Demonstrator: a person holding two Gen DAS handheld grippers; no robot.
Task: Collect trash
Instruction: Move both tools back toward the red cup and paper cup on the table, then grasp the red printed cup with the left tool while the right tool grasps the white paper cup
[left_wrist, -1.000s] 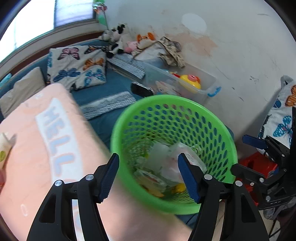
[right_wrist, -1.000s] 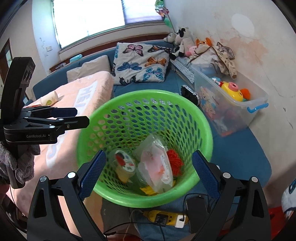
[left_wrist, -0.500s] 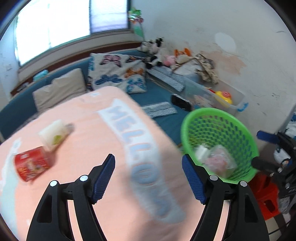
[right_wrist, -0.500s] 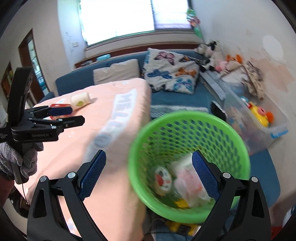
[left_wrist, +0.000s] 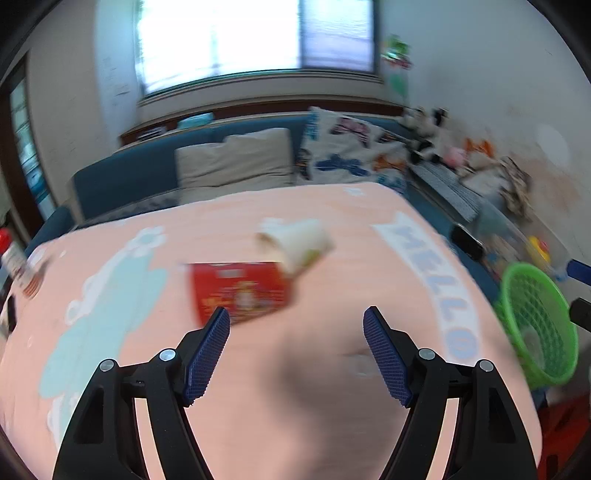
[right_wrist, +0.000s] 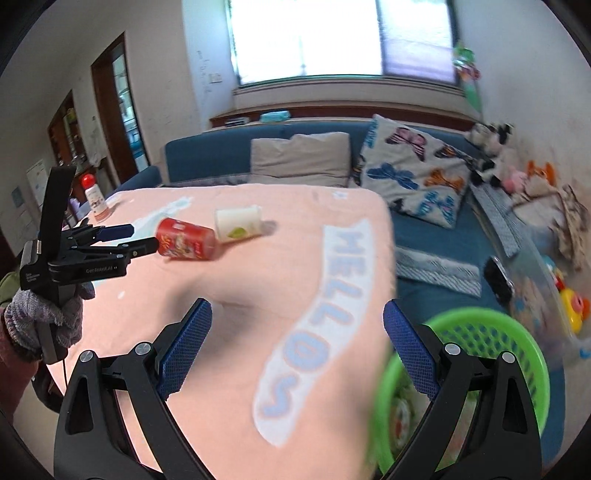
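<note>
My left hand-held gripper (left_wrist: 297, 330) has its blue pads apart with nothing between them, over the peach cloth of the counter (left_wrist: 325, 406). In the left wrist view the red can (left_wrist: 240, 291) lies on its side just above and behind my left pad, in the middle left of the frame, blurred. The white cup (left_wrist: 295, 243) lies tipped over right behind it, touching or nearly so; I cannot tell which. The green basket (left_wrist: 535, 325) sits at the right edge, off the side of the counter, well apart from both.

My right hand-held gripper (right_wrist: 295, 343) is also spread wide and empty. In its view the red can (right_wrist: 186, 240) and white cup (right_wrist: 238, 223) lie in the upper left of the frame, well beyond my pads. My left hand-held gripper (right_wrist: 142, 240) shows there at the left edge, held by a gloved hand (right_wrist: 44, 317), its tips right beside the can. The basket (right_wrist: 491, 332) is at the lower right, partly behind my right finger.
</note>
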